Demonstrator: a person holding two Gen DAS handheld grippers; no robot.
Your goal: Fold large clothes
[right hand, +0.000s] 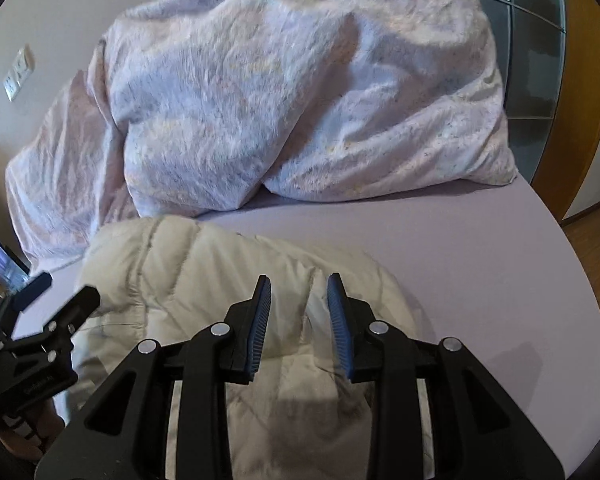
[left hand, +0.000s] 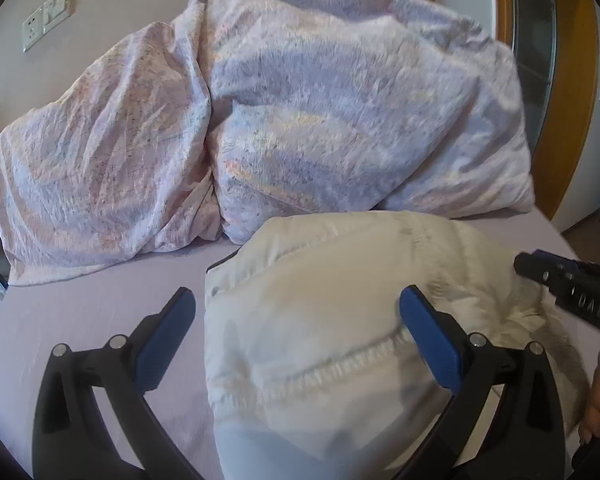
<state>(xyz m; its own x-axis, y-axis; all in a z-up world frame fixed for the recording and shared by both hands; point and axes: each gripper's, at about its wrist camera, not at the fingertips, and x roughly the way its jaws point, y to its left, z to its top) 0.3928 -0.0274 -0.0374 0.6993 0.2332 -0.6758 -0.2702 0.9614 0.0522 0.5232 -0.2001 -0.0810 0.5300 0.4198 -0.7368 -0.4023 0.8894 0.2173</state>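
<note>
Left gripper [left hand: 298, 304]: jaws spread wide, blue pads well apart, nothing pinched; hovering over the near-left part of the white puffer jacket [left hand: 340, 340], right pad above the fabric, left pad above bare sheet. Contact with fabric not clear.

Right gripper [right hand: 299, 292]: jaws parted narrowly, ribbed blue pads facing each other with a visible gap, no cloth between them; released, poised over the jacket's right portion, above a seam fold.

Each gripper visible in the other's view: right one entering from the right edge of the left wrist view, left one at the lower left of the right wrist view. Part of a hand [left hand: 598, 404] showing at the right edge below it.

Jacket: bunched in a rounded, folded-over lump on the near part of the lilac bedsheet [right hand: 480, 280], quilted stitching up, elastic hem band across the front.

Beyond it: crumpled pastel duvet [left hand: 320, 112] heaped at the far side, just past the jacket. Wall socket plate [left hand: 48, 16] upper left. Wooden door frame [left hand: 576, 80] on the right.
</note>
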